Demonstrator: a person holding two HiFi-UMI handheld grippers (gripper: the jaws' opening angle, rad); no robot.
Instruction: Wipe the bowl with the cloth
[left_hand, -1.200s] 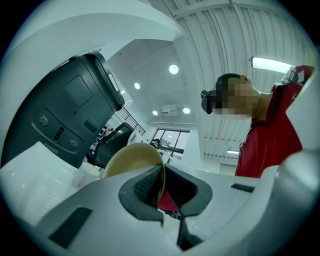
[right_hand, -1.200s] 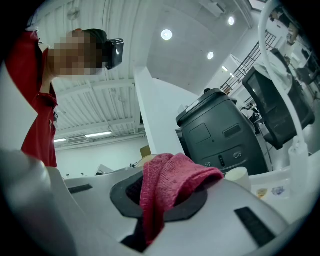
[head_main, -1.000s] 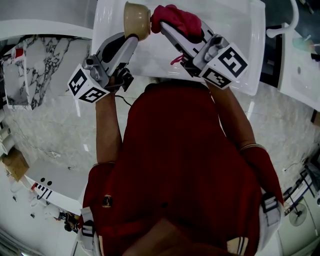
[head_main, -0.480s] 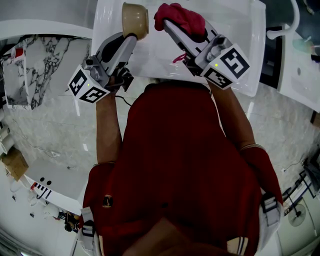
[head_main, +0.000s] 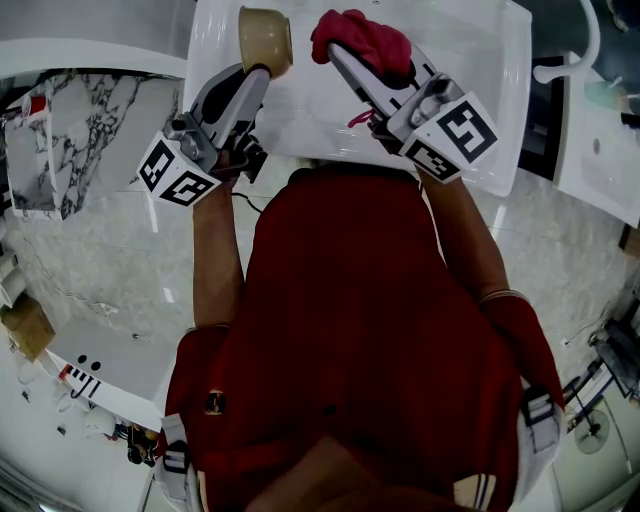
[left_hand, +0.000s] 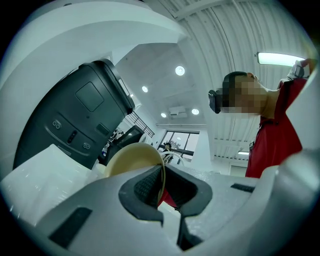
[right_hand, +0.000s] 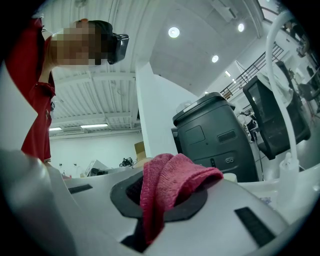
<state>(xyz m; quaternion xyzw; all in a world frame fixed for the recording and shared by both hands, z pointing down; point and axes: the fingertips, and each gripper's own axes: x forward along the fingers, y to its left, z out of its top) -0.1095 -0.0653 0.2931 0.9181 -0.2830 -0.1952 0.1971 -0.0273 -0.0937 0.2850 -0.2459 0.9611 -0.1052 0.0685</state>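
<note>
I am pinching the bowl (head_main: 264, 38) by its rim in my left claw (head_main: 262, 72), holding it at twelve o'clock, seemingly tipped sideways for wiping. My right claw (head_main: 338, 55) is clamping the bunched cloth (head_main: 362, 40) at one o'clock, just beside the bowl.

No word, number or brand can be read. Only black-and-white square markers show, on the cubes of the left gripper (head_main: 262, 72), at 10 o'clock, and the right gripper (head_main: 340, 55), at 2 o'clock.

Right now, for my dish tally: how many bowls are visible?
1. The bowl is held by its rim in the left gripper over the white basin; others may be hidden.
</note>
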